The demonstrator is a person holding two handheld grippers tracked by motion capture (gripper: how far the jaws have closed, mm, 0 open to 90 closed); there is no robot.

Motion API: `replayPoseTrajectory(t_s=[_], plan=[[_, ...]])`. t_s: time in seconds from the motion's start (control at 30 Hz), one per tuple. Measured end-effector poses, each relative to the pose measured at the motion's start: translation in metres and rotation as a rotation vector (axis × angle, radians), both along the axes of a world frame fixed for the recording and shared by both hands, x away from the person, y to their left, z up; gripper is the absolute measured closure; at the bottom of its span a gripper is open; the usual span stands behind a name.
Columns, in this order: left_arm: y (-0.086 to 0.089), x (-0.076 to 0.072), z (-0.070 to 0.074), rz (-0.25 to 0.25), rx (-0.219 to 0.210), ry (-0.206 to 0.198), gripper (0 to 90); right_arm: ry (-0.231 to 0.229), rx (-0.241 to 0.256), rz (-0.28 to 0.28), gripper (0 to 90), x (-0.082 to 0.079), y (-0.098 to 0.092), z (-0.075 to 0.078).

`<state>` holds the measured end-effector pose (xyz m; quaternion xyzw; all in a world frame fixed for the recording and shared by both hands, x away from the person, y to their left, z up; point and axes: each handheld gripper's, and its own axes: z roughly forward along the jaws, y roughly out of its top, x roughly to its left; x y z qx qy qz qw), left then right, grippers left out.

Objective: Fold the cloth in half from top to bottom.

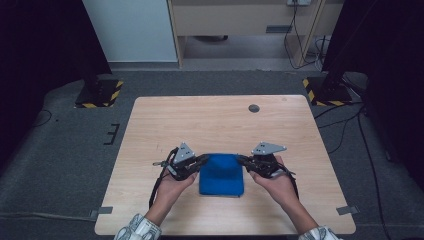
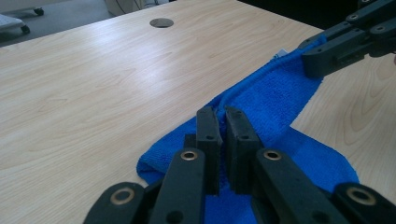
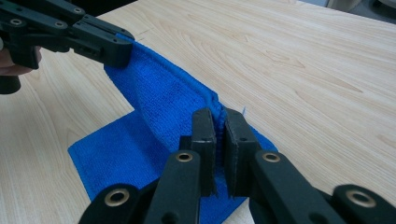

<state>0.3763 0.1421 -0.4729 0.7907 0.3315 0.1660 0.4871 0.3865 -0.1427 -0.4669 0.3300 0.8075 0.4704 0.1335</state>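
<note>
A blue towel (image 1: 221,175) lies near the front middle of the wooden table (image 1: 215,120). Its far edge is lifted off the wood and stretched between both grippers. My left gripper (image 1: 204,160) is shut on the towel's far left corner (image 2: 223,116), with the cloth pinched between its black jaws. My right gripper (image 1: 240,160) is shut on the far right corner (image 3: 217,112). In the left gripper view the right gripper (image 2: 322,56) holds the towel (image 2: 275,98) at the upper right. In the right gripper view the left gripper (image 3: 112,46) holds the towel (image 3: 163,102) at the upper left.
A round cable grommet (image 1: 254,108) sits in the table near its far edge, also visible as the grommet (image 2: 162,22) in the left gripper view. Two black stands with yellow-striped bases (image 1: 99,93) (image 1: 325,91) flank the table's far corners. Cables (image 1: 345,125) run on the floor at right.
</note>
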Motion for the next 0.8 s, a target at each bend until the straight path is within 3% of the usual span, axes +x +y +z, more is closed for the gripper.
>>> replayPoseTrajectory(t_s=[0.8], plan=[[0.004,-0.014,-0.014,-0.018,0.026,0.031,84.5,0.003,-0.028,0.020,83.6,-0.016,0.002,-0.011]])
